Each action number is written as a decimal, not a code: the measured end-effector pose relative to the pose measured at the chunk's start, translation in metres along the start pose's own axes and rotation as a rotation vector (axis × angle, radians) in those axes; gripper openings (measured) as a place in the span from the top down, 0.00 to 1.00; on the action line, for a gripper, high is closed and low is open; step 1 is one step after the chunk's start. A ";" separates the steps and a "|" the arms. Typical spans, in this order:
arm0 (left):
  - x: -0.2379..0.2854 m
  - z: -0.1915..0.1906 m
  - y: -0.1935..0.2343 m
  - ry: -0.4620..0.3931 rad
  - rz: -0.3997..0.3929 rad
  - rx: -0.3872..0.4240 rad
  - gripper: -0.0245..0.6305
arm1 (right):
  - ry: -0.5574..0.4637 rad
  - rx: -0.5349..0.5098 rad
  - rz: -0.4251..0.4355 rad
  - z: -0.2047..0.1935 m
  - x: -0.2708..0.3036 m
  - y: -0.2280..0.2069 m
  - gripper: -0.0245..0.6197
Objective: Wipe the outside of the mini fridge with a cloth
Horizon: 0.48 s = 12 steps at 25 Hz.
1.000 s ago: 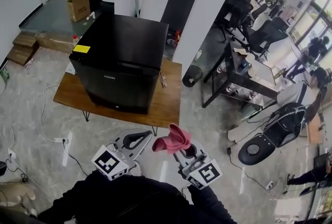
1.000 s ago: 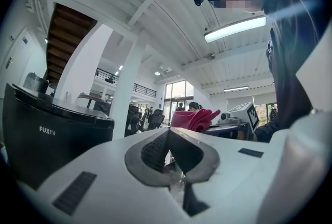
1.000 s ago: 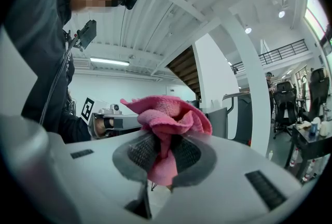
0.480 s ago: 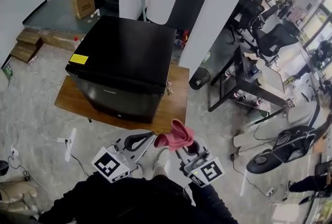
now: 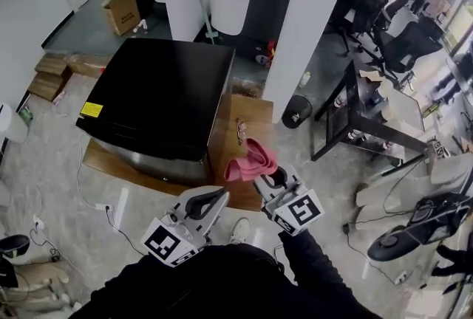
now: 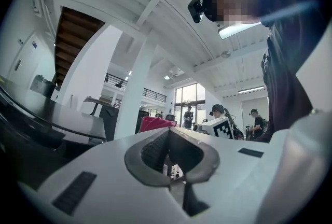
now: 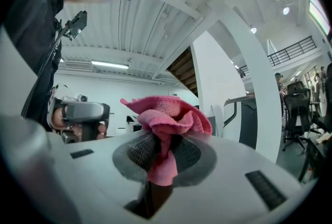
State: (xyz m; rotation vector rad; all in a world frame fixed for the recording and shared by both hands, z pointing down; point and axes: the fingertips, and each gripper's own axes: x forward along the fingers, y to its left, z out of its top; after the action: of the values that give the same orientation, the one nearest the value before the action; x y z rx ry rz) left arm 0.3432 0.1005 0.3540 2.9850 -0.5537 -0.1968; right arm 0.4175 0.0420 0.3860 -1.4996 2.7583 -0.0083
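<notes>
The black mini fridge [image 5: 155, 100] stands on a low wooden table [image 5: 240, 125], with a yellow label at its top left corner. My right gripper [image 5: 259, 176] is shut on a bunched pink cloth [image 5: 251, 159], which it holds over the table's front edge, just right of the fridge's front. In the right gripper view the cloth [image 7: 168, 116] bulges above the closed jaws [image 7: 163, 148]. My left gripper [image 5: 220, 193] hovers lower and to the left, shut and empty. Its view shows its tips [image 6: 167, 133] meeting, with the cloth [image 6: 154, 123] beyond them.
A white pillar [image 5: 310, 7] rises right of the table, with a black bin [image 5: 297, 109] at its foot. Desks and office chairs [image 5: 384, 52] fill the right side. A cardboard box [image 5: 124, 12] and wooden steps [image 5: 50, 77] lie at the left. Cables [image 5: 85, 184] run over the floor.
The view has closed in on the fridge. Both grippers have moved forward, and the right one with the cloth now reaches the table's front edge. Neither grip has changed.
</notes>
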 end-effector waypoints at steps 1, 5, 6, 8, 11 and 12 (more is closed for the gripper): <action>0.013 -0.003 0.000 -0.001 0.018 0.011 0.95 | 0.001 -0.006 0.009 -0.002 0.005 -0.017 0.86; 0.062 -0.018 0.006 0.003 0.092 0.006 0.95 | 0.018 -0.054 0.069 -0.013 0.035 -0.074 0.86; 0.073 -0.023 0.008 0.004 0.106 0.007 0.95 | 0.020 -0.063 0.086 -0.017 0.043 -0.087 0.86; 0.094 -0.030 0.014 0.000 0.140 0.025 0.95 | 0.023 -0.078 0.117 -0.023 0.063 -0.111 0.86; 0.120 -0.045 0.024 0.024 0.183 0.039 0.95 | 0.042 -0.105 0.150 -0.034 0.096 -0.139 0.86; 0.128 -0.049 0.029 0.018 0.198 0.036 0.95 | 0.052 -0.114 0.160 -0.038 0.106 -0.147 0.86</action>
State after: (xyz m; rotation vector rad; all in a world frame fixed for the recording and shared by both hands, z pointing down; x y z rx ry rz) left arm 0.4582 0.0308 0.3916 2.9372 -0.8529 -0.1453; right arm 0.4827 -0.1271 0.4246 -1.3137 2.9584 0.1141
